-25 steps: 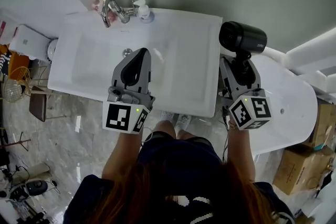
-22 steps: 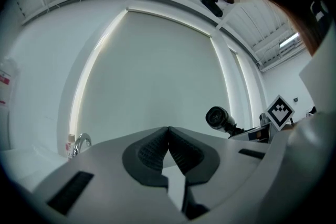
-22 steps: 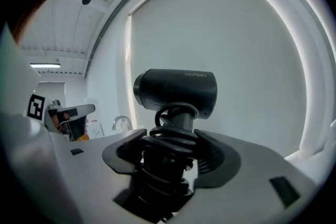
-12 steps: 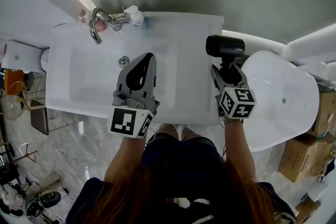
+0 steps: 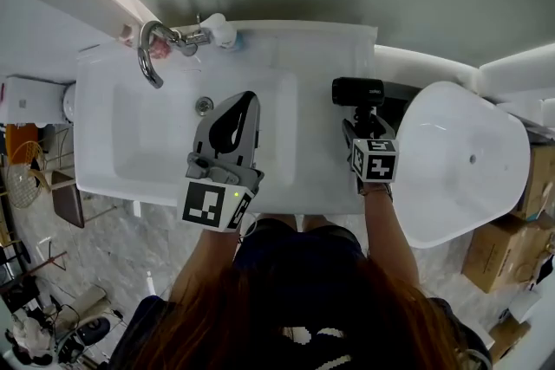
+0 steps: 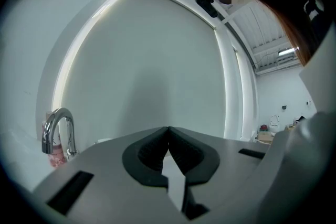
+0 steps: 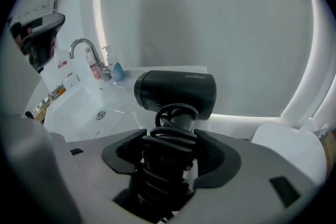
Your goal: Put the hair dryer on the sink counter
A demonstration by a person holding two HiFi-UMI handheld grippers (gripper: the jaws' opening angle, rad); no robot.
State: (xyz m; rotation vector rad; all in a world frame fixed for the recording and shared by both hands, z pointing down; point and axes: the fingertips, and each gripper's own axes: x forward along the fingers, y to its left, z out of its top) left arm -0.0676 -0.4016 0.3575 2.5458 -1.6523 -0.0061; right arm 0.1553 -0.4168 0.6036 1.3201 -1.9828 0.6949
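A black hair dryer (image 5: 358,90) (image 7: 176,93) with its cord wound round the handle is held upright in my right gripper (image 5: 364,124) (image 7: 170,152), whose jaws are shut on the cord-wrapped handle. In the head view it hangs over the right end of the white sink counter (image 5: 325,56). My left gripper (image 5: 240,107) (image 6: 168,131) hovers over the basin near its middle, jaws shut with nothing between them.
A chrome faucet (image 5: 149,55) (image 6: 58,131) (image 7: 86,52) stands at the basin's back left, with a soap bottle (image 5: 221,29) beside it. The drain (image 5: 204,106) lies left of my left gripper. A white bathtub (image 5: 460,160) sits right of the counter. Cardboard boxes (image 5: 520,256) stand at the far right.
My right gripper has carried the hair dryer leftward, from over the tub's edge to over the counter's right end. The left gripper has barely moved.
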